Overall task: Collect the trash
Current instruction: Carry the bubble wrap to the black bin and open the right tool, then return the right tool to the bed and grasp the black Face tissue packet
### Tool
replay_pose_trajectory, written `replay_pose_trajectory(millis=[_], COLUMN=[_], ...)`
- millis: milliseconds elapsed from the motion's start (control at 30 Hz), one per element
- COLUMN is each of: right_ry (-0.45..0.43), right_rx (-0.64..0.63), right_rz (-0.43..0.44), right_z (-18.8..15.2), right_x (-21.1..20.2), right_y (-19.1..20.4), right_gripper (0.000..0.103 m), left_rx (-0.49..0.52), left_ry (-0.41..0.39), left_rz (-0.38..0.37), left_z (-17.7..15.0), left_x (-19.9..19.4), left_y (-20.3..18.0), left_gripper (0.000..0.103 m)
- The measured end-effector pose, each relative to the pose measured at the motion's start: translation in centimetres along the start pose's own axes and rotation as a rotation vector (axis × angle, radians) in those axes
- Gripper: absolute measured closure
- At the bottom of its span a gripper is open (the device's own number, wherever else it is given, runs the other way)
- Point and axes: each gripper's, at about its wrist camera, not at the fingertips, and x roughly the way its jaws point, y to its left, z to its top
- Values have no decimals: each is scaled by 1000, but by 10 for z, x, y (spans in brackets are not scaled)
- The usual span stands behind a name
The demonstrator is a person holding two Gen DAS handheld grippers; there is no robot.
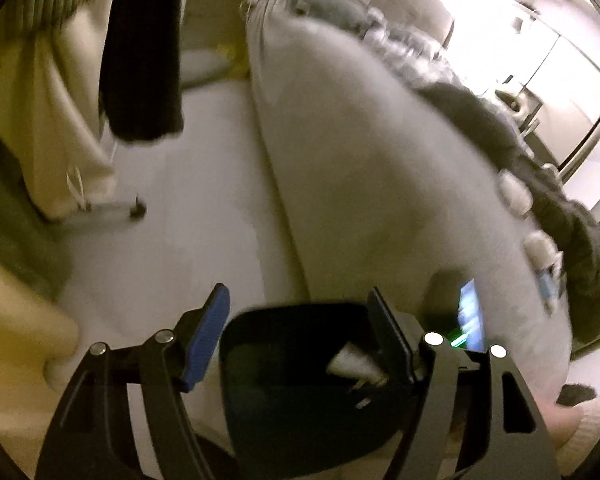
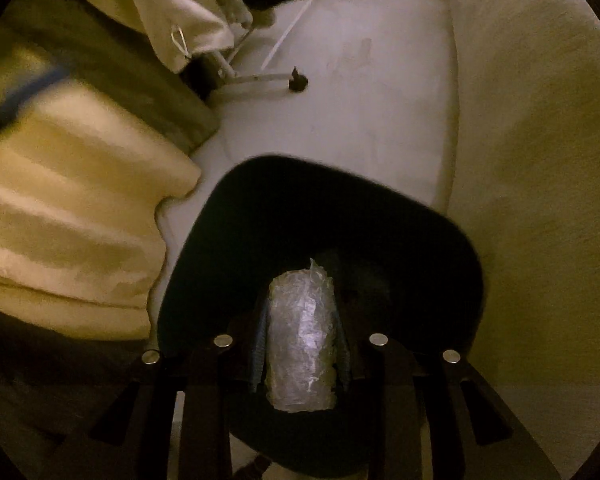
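Note:
A black bin [image 1: 284, 412] stands on the pale floor beside the bed, directly under my left gripper [image 1: 298, 296]. That gripper is open, its blue pads [image 1: 204, 344] wide apart with nothing between them. A crumpled white piece of trash [image 1: 352, 364] lies inside the bin. In the right wrist view, my right gripper [image 2: 300, 316] is shut on a crumpled silvery wad of wrap [image 2: 302, 340], held over the bin's [image 2: 300, 208] dark opening and pointing steeply down.
A pale bed [image 1: 380, 160] fills the right side, with a dark blanket [image 1: 540, 168] and a lit phone screen [image 1: 471, 312] on it. A black garment [image 1: 144, 48] hangs at top left. A white stand's caster [image 2: 298, 82] rests on the floor. Cream padded fabric [image 2: 72, 216] crowds the left.

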Motion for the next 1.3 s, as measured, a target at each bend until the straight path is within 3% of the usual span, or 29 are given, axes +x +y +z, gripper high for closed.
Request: replay_pose_trajectory(millis=[267,300,333,400,700,967,1300], right_ry=[68,74,89,97,91,-89,-343], right_rx=[-57,-62,-68,-75,-112,-151,-156], right_rz=[-5,-6,0,-4,11,62,41], right_z=[-9,-11,-12,-13,-20,-17,-29], right_x=[18,18,20,23,10,-57,-146], right_y=[13,14,16,19,28,23,-9], right_gripper=[71,64,43,32,25,16,10], left_rx=[52,62,72,89,113,158,177], left_ry=[-158,-180,-196,-229,-346,-366,-359], left_rz=[-21,-24,-25,-38,-89,-78,-114], left_z=[36,42,48,56,82,91,94], left_x=[-36,-41,-44,-50,-73,-67,-53], left_y=[-33,-40,-44,-50,-95,-126,-155], left_gripper=[36,36,37,37,39,39,39])
